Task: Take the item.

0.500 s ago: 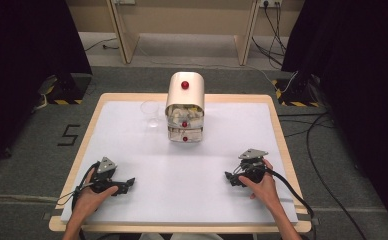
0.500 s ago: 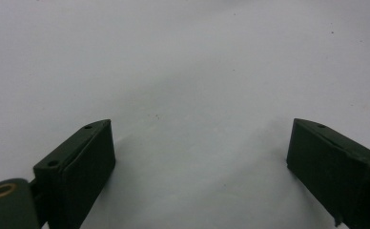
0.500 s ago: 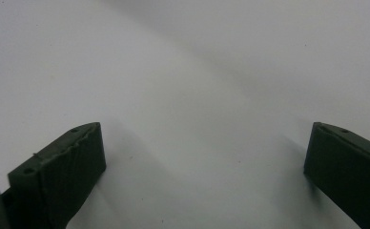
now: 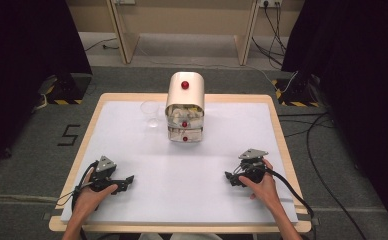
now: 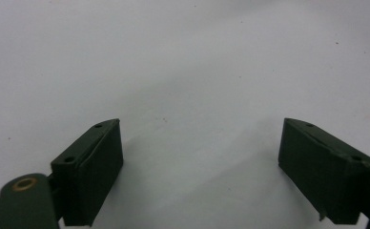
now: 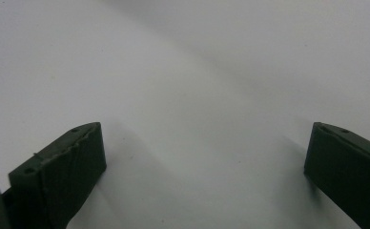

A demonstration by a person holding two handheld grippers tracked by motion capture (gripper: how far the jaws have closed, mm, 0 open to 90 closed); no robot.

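Resting my left gripper [image 4: 127,179] near the table's [image 4: 132,210] front left corner and my right gripper [image 4: 228,176] near the front right, both wide and empty, I am judging nothing begun, with the little drawer box [image 4: 185,107] and clear cup [image 4: 151,113] waiting untouched by the back edge.

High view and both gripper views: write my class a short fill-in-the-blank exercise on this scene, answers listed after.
1. The knobs on the small drawer cabinet are coloured ____.
2. The clear plastic cup stands to the ____ of the cabinet in the high view.
3. The left gripper and right gripper both have their jaws ____.

Missing words: red; left; open
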